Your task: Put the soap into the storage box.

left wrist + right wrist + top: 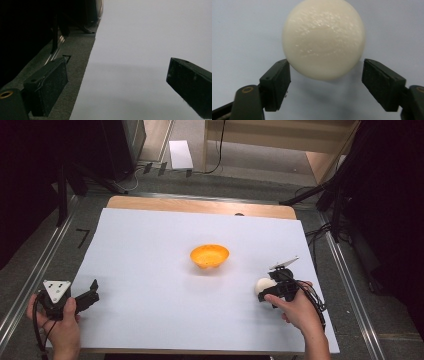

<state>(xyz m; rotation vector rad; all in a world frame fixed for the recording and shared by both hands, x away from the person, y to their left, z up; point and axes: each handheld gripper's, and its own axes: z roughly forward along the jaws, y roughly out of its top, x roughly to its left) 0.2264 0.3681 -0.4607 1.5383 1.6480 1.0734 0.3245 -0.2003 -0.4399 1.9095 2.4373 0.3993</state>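
High view: orange bowl (209, 256) sits empty, white ball (263, 286) near right gripper (274, 285).

No legible text, label, brand, number or sign in any view.
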